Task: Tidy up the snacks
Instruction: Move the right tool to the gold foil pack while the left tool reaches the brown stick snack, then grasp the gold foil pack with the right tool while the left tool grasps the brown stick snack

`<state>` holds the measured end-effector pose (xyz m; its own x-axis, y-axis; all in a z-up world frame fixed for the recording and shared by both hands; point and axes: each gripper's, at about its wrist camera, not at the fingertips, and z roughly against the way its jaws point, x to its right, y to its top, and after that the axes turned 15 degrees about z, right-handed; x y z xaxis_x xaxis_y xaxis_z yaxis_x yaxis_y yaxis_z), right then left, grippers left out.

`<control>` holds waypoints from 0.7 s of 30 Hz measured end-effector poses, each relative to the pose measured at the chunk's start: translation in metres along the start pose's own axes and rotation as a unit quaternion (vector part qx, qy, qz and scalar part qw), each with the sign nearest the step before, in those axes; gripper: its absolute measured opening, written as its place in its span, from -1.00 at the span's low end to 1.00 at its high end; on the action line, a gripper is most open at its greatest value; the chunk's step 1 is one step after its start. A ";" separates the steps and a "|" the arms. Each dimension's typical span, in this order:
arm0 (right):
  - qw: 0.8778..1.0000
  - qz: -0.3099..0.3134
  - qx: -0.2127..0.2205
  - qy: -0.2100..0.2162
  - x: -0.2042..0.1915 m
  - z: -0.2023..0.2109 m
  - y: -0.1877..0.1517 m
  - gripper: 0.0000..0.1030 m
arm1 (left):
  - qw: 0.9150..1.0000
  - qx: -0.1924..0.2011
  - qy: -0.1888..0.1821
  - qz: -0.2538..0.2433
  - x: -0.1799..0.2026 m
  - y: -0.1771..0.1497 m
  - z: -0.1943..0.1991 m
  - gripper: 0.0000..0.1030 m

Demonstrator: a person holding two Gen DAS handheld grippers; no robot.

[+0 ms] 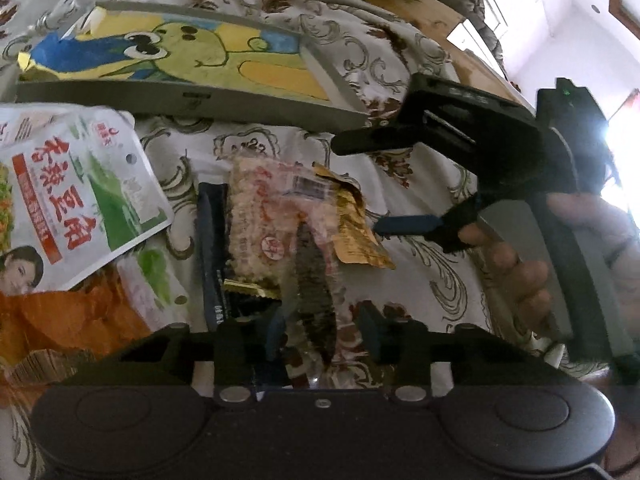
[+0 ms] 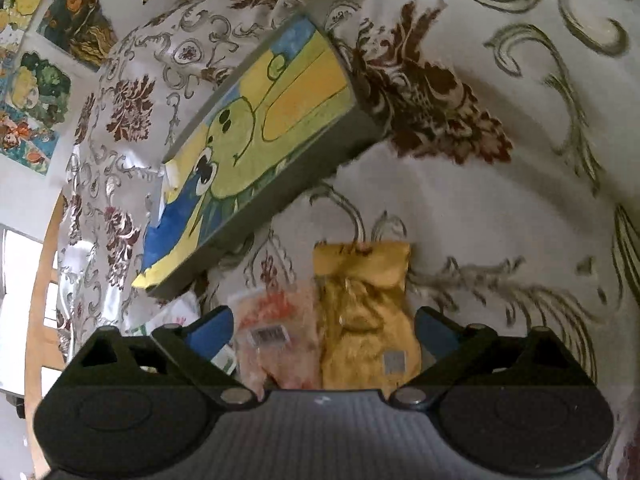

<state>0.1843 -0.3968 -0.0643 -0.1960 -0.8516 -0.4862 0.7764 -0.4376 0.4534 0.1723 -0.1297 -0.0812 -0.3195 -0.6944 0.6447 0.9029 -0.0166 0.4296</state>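
Note:
In the left wrist view my left gripper (image 1: 324, 330) points down at a heap of snacks on a patterned cloth. A clear packet with a dark brown strip (image 1: 314, 300) lies between its fingers, close to the left pad, with a gap on the right side. Beside it lie a pale crisp-cake packet (image 1: 260, 216), a dark blue stick packet (image 1: 210, 248) and a crumpled gold packet (image 1: 356, 224). My right gripper (image 1: 380, 184) hangs open over the gold packet. In its own view the right gripper (image 2: 324, 332) straddles the gold packet (image 2: 364, 320) and a pinkish clear packet (image 2: 276, 332), touching neither.
A grey shallow box with a cartoon frog drawing (image 1: 180, 60) (image 2: 256, 120) lies just beyond the heap. A big white-and-green snack bag (image 1: 80, 192) and an orange bag (image 1: 60, 320) lie at left. A hand (image 1: 520, 272) holds the right gripper. A wooden edge (image 1: 432, 16) shows behind.

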 end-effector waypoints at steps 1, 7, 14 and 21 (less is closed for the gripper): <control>1.000 -0.004 -0.002 0.000 0.002 -0.004 0.002 0.80 | 1.000 -0.001 0.000 0.000 -0.001 0.000 -0.001 -0.33; 0.999 -0.017 -0.020 -0.019 0.007 -0.020 0.006 0.55 | 1.000 -0.002 0.000 -0.005 -0.002 0.000 -0.001 -0.49; 0.999 0.015 -0.030 -0.042 -0.001 -0.020 0.004 0.35 | 1.000 0.012 0.026 0.006 0.004 -0.002 0.005 -0.53; 0.998 0.010 -0.035 -0.044 0.003 -0.015 0.002 0.32 | 0.998 0.034 0.033 0.050 0.004 -0.005 0.026 -0.83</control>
<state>0.1946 -0.3963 -0.0760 -0.2289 -0.8833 -0.4092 0.8200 -0.4015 0.4080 0.1594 -0.1140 -0.0643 -0.2068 -0.7355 0.6452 0.9074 0.1025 0.4076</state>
